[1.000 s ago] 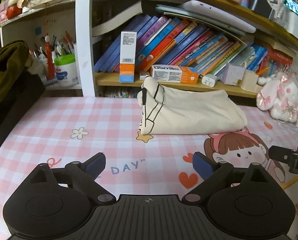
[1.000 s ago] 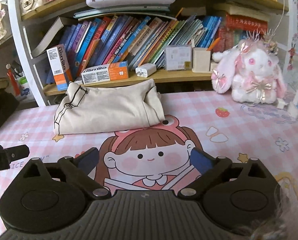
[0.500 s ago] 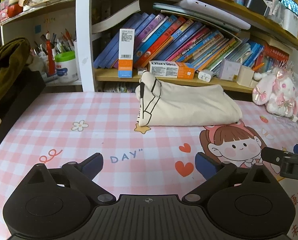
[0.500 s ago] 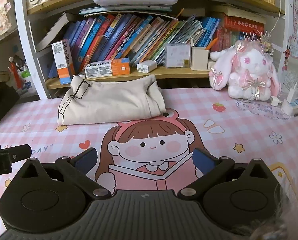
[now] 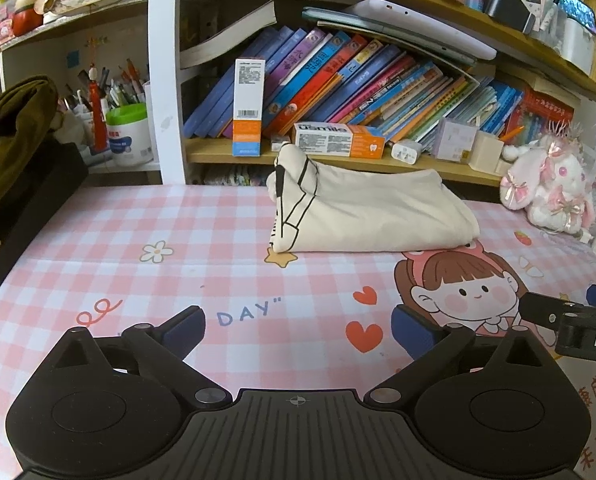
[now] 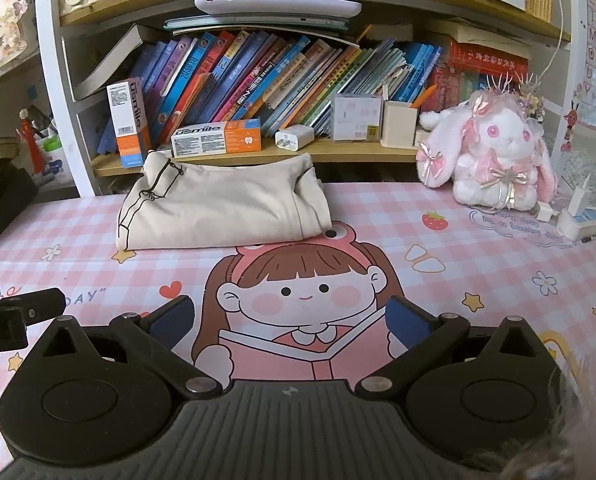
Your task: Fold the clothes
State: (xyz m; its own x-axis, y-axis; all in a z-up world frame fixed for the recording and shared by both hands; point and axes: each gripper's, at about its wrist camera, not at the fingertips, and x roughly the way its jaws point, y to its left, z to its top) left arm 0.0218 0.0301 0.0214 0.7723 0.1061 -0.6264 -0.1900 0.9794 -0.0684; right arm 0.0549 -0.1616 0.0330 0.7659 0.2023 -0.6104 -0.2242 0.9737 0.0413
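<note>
1. A surface (image 5: 146, 224) covered by a pink-and-white checked mat printed with a cartoon girl (image 6: 298, 292) fills the foreground.
2. Behind it stands a wooden bookshelf (image 6: 338, 150) with white uprights, packed with leaning books (image 6: 258, 80).
3. A pink plush rabbit (image 6: 494, 152) sits at the right.
4. A pen pot (image 5: 128, 132) stands in the left alcove.

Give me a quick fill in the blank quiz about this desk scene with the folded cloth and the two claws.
1. The folded cream garment lies on a ____ checked mat.
2. The left claw and right claw both stand ____, holding nothing.
3. The plush toy right of the garment is a ____.
4. The toothpaste box lying flat on the shelf reads ____.

Missing words: pink; open; rabbit; usmile
</note>
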